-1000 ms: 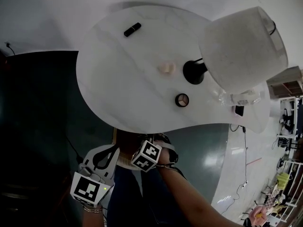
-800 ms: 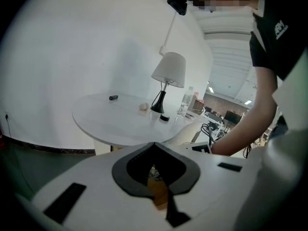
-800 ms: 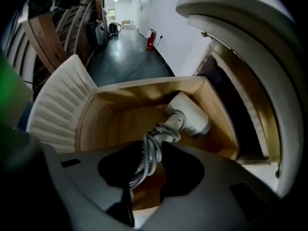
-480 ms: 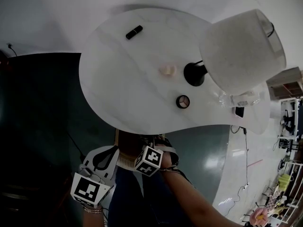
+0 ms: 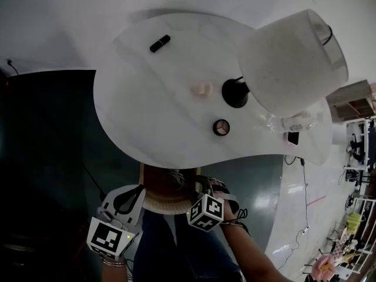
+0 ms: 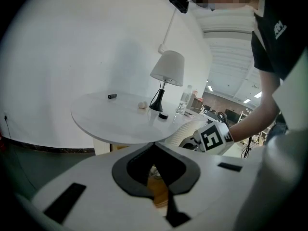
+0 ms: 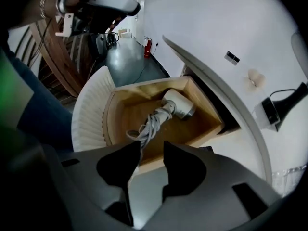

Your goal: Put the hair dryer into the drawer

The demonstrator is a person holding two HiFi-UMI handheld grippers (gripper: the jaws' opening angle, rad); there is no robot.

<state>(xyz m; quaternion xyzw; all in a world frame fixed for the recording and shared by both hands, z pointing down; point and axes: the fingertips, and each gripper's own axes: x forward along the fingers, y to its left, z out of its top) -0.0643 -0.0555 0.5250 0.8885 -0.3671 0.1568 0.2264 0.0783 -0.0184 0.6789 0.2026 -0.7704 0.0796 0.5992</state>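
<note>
White table top [image 5: 153, 110] across upper head view; shaded lamp [image 5: 294, 63] at upper right. Wooden drawer [image 7: 199, 124] open at centre of right gripper view. Hair dryer [image 7: 179, 103] lying inside it, cord bundled alongside. Left gripper [image 6: 154, 144] at lower centre of own view, tips pressed together, nothing pinched. Right gripper [image 7: 151, 147] at lower centre, jaws spread, just been opening, nothing between.

L gripper [image 6: 154, 145] sits low, tips pressed together, aimed slightly down. R gripper [image 7: 151, 150] points steeply down, jaws just been opening, nothing btw them.
</note>
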